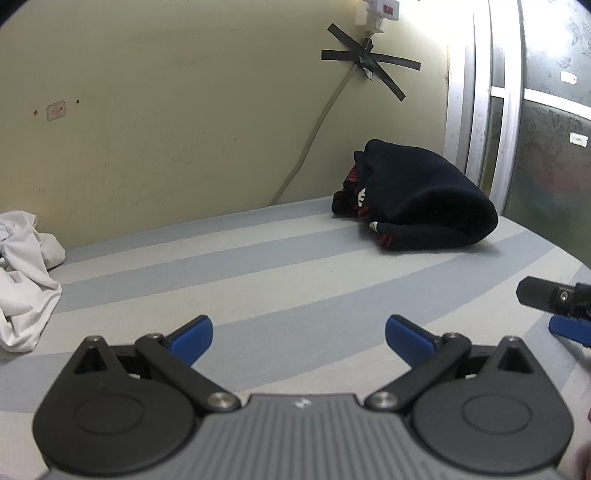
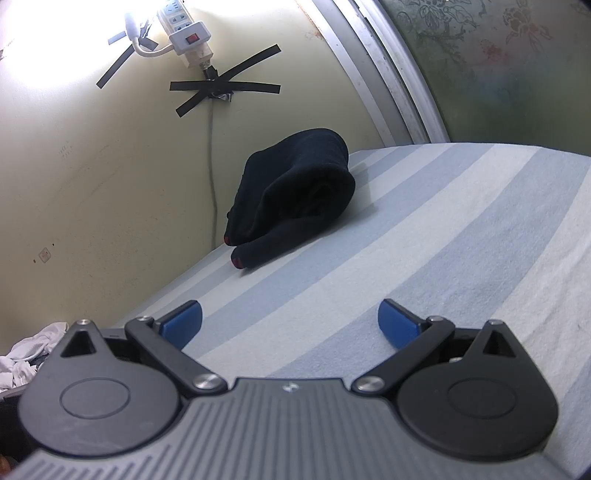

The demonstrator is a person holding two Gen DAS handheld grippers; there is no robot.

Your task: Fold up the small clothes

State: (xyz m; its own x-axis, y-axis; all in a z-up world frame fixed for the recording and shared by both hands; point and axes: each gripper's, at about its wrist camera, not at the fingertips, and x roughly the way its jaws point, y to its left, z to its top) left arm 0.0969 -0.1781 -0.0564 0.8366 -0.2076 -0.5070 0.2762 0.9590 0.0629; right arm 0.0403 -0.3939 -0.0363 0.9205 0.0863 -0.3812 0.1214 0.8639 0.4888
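Note:
A folded dark navy garment (image 1: 417,199) with red and white trim lies on the striped sheet by the wall; it also shows in the right wrist view (image 2: 299,195). A crumpled white garment (image 1: 26,273) lies at the left edge; a bit of it shows in the right wrist view (image 2: 26,354). My left gripper (image 1: 299,338) is open and empty, low over the sheet, well short of both garments. My right gripper (image 2: 290,323) is open and empty over the sheet; its tip shows at the right edge of the left wrist view (image 1: 554,306).
The striped blue and white sheet (image 1: 258,280) covers the surface. A yellow wall (image 1: 166,122) stands behind, with a taped cable (image 1: 314,129) and a power strip (image 2: 186,33). A sliding door frame (image 1: 484,110) is at the right.

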